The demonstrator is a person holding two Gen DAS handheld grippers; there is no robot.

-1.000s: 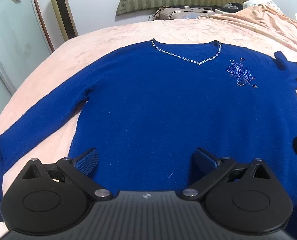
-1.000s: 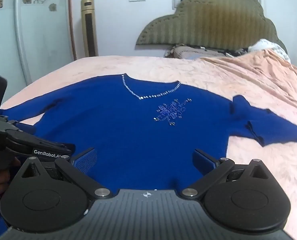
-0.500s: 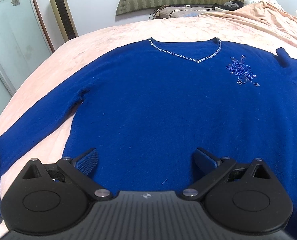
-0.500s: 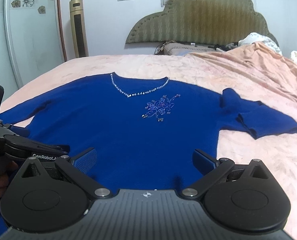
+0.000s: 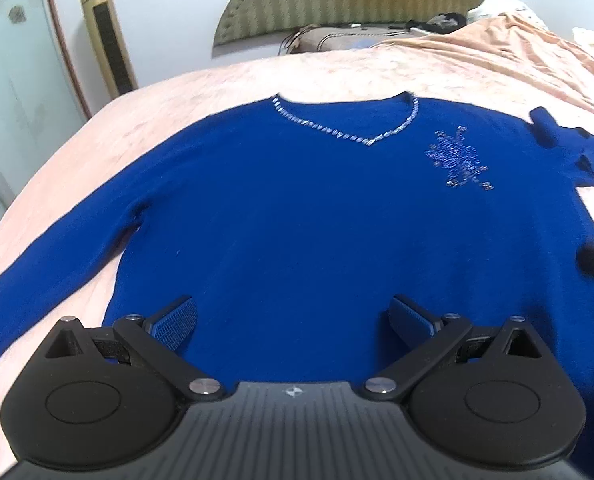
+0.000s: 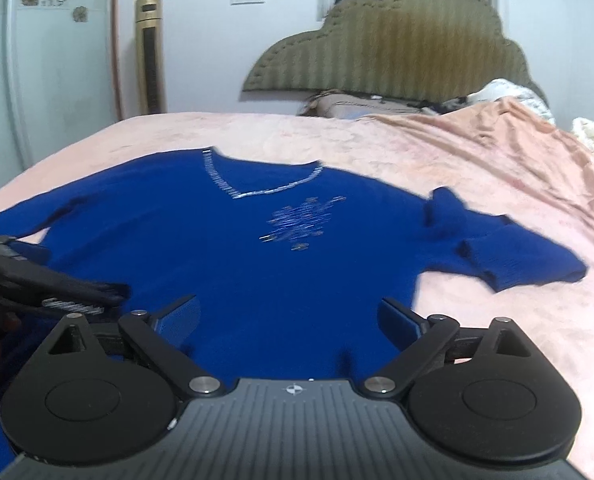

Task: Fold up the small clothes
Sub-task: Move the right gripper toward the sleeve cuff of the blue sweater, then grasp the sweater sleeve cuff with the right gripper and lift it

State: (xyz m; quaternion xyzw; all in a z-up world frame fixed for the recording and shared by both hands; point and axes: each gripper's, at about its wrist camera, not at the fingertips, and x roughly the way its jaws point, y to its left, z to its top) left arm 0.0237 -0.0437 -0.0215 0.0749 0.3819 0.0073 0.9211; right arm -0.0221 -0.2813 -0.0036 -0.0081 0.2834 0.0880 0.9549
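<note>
Blue knitwear covers most of the bed: a royal-blue sweater [image 5: 305,216] lies face up and flat on the pink bedspread [image 5: 201,92], its V neckline [image 5: 349,130] trimmed with silvery beads and pointing toward the padded headboard [image 6: 389,48]. At the far left, only the left wrist view takes in the whole long sleeve [image 5: 53,248], stretched out flat down toward the bed's near edge; from the right wrist the same sleeve shows only as a short stretch beyond the other tool. Next comes the left gripper [image 5: 293,318], hovering above the hem with its blue-padded fingers [image 5: 175,320] set wide apart and nothing between them but the cloth below. Seen from the right wrist, it appears as a dark blurred shape [image 6: 53,292] with part of a hand at the picture's edge. Further right, the beaded flower motif [image 5: 459,158] sits on the chest. The right gripper [image 6: 291,320] also hangs over the hem nearer that side; its jaws have just been closing a little yet stand well apart, gripping nothing. Only its camera shows the other sleeve [image 6: 513,256] fully, doubled back on itself so the ribbed cuff lies on top, with rumpled bedding beyond; the left view cuts it off at the frame edge. A gold tower fan [image 6: 149,54] stands against the wall.
</note>
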